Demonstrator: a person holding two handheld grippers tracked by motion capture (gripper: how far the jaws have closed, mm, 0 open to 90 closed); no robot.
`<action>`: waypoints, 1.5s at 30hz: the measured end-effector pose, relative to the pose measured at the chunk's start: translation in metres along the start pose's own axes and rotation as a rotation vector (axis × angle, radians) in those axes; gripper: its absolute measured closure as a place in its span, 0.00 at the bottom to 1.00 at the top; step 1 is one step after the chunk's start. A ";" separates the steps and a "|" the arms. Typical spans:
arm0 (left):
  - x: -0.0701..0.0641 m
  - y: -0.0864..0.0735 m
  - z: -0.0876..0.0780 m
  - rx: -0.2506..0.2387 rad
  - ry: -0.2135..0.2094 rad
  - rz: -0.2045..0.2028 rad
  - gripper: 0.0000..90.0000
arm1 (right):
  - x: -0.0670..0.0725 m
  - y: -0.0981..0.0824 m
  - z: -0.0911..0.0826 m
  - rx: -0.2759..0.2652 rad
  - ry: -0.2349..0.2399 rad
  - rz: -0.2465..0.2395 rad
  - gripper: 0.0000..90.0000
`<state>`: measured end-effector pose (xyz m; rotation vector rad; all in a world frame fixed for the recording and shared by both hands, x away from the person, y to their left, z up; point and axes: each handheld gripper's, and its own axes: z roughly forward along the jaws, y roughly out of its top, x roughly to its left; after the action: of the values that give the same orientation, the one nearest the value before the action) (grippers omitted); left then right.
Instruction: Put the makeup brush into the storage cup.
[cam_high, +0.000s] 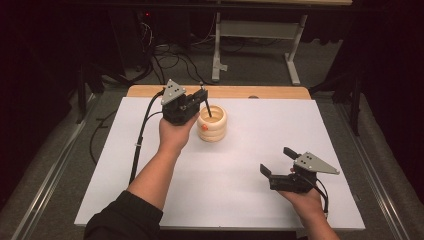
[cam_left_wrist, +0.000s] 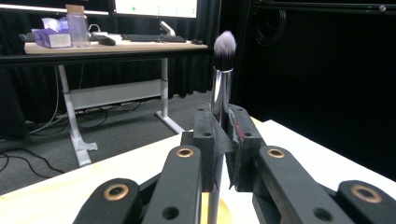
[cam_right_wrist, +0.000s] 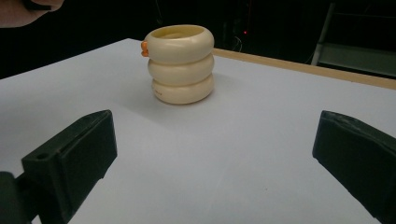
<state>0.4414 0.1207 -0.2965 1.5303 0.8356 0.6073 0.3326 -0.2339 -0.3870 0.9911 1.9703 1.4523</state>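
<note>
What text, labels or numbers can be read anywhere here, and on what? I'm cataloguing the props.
None can be read.
Cream ringed holder: a faint mark low on its side, too small to read.
Purple tissue box on the far desk: its print is too blurred to read.
Screen above that desk: small dots, no words legible.
Brush in the left gripper: no visible lettering.

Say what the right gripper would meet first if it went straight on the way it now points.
Probably the cream ringed holder: it stands ahead between the open right gripper jaws, over bare white table. It sits slightly left of centre, so a near miss is possible.
</note>
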 end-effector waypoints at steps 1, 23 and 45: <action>0.000 0.000 0.000 0.006 0.002 0.005 0.93 | 0.000 0.000 0.000 0.000 0.000 0.000 0.01; 0.001 -0.007 0.008 0.027 0.012 0.003 0.92 | 0.000 0.000 -0.001 0.000 0.005 -0.003 0.01; 0.007 -0.025 0.016 0.080 0.028 -0.012 0.92 | 0.001 -0.001 -0.001 0.004 0.006 -0.004 0.01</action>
<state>0.4540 0.1170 -0.3235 1.5912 0.8991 0.5938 0.3314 -0.2338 -0.3875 0.9851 1.9794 1.4509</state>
